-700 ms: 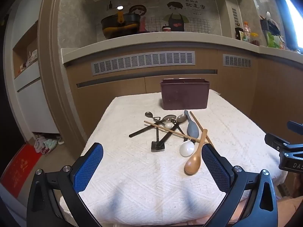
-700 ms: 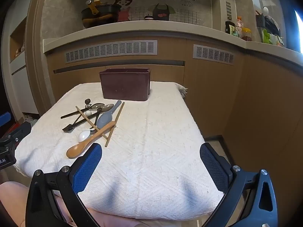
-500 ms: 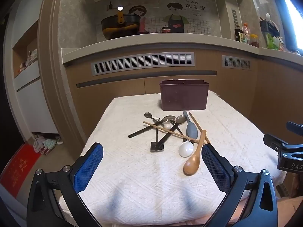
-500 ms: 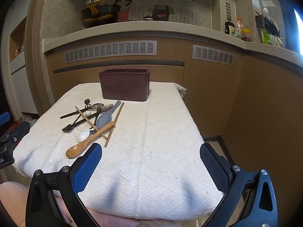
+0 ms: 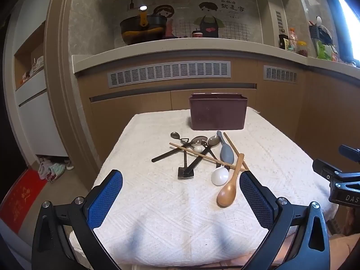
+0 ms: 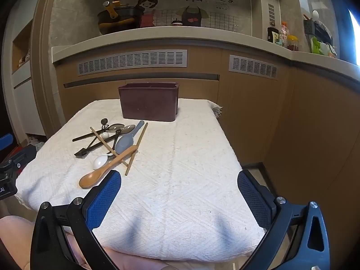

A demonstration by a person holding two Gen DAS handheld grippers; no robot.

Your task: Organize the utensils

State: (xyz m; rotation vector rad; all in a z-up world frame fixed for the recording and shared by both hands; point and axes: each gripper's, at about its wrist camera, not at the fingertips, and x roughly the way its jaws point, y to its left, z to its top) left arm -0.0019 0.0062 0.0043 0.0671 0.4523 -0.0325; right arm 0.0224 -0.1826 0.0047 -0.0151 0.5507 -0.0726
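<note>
A pile of utensils lies on the white cloth: a wooden spoon point(image 5: 228, 186) point(image 6: 105, 169), a white spoon point(image 5: 220, 177) point(image 6: 100, 160), a grey-blue spoon point(image 5: 226, 151) point(image 6: 127, 142), wooden chopsticks point(image 5: 202, 155) point(image 6: 137, 146) and several dark metal spoons point(image 5: 191, 142) point(image 6: 117, 128). A dark red-brown utensil box point(image 5: 217, 114) point(image 6: 148, 104) stands behind them. My left gripper point(image 5: 181, 200) is open and empty, above the near edge in front of the pile. My right gripper point(image 6: 178, 200) is open and empty, to the right of the pile.
The cloth-covered table point(image 5: 157, 213) point(image 6: 191, 168) stands before a wooden counter front with vents point(image 5: 168, 74). The counter top holds a pot point(image 5: 144, 30) and jars point(image 6: 283, 36). The floor drops off left point(image 5: 51, 171) and right point(image 6: 254, 166) of the table.
Both views have shifted only slightly; the utensils and box have not moved, and both grippers stay open.
</note>
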